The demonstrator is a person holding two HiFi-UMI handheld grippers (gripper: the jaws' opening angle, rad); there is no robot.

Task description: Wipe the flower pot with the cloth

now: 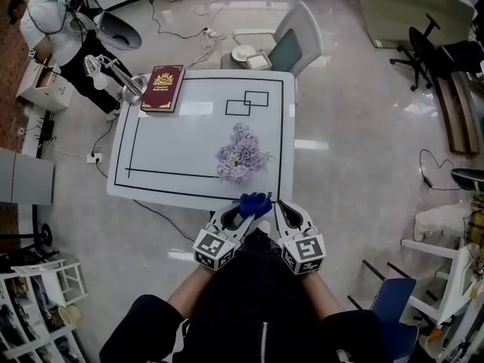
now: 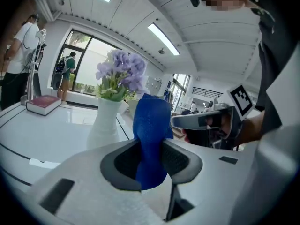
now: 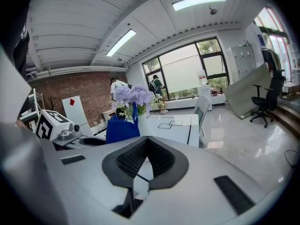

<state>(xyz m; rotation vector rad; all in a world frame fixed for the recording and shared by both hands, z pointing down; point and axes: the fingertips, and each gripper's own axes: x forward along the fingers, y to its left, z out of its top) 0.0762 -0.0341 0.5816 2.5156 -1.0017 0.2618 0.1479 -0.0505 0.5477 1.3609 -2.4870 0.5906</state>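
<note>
A white flower pot with purple flowers stands on the white table, near its front edge. My left gripper is shut on a blue cloth, which stands up between its jaws. It hovers just off the table's front edge, short of the pot. My right gripper is beside it on the right, shut with nothing between its jaws. In the right gripper view the blue cloth shows at the left, in front of the flowers.
A dark red book lies at the table's far left corner beside a desk lamp. A chair stands behind the table. A person stands at the far left. Black lines mark the tabletop.
</note>
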